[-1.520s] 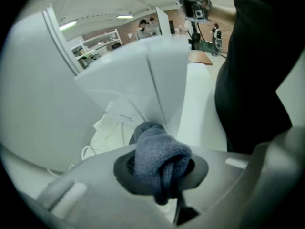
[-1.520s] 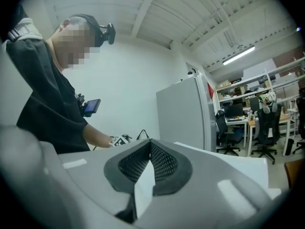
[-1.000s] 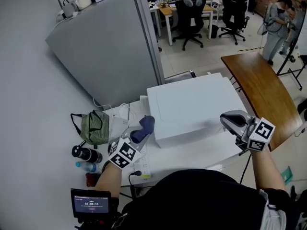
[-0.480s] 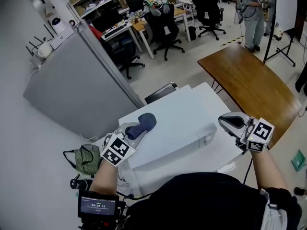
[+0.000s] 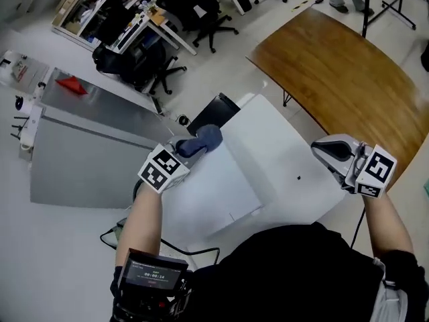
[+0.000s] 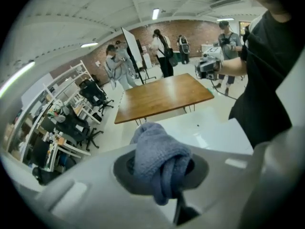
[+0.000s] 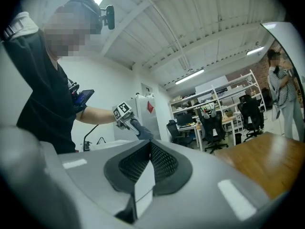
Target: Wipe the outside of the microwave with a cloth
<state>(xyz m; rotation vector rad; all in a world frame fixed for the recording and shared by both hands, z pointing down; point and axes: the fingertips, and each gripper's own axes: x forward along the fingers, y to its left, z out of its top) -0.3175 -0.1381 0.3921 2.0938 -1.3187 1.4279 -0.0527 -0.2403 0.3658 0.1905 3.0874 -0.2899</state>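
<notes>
The white microwave (image 5: 281, 146) fills the middle of the head view. My left gripper (image 5: 186, 147) is shut on a bunched blue-grey cloth (image 5: 204, 138), which rests at the microwave's far left corner. In the left gripper view the cloth (image 6: 159, 163) bulges between the jaws, with the microwave top (image 6: 214, 135) beyond it. My right gripper (image 5: 323, 151) hovers by the microwave's near right side, shut with nothing in it. From the right gripper view I see the left gripper (image 7: 125, 114) and the cloth (image 7: 143, 133) across the microwave.
A brown wooden table (image 5: 335, 52) stands just right of the microwave. A grey cabinet (image 5: 87, 146) is at the left, a black object (image 5: 211, 113) sits behind the microwave, and office chairs (image 5: 194, 12) are further back. Several people (image 6: 162, 51) stand in the distance.
The left gripper has carried the cloth from the microwave's near left corner to its far left corner. The head view has swung round. The right gripper stays by the right side.
</notes>
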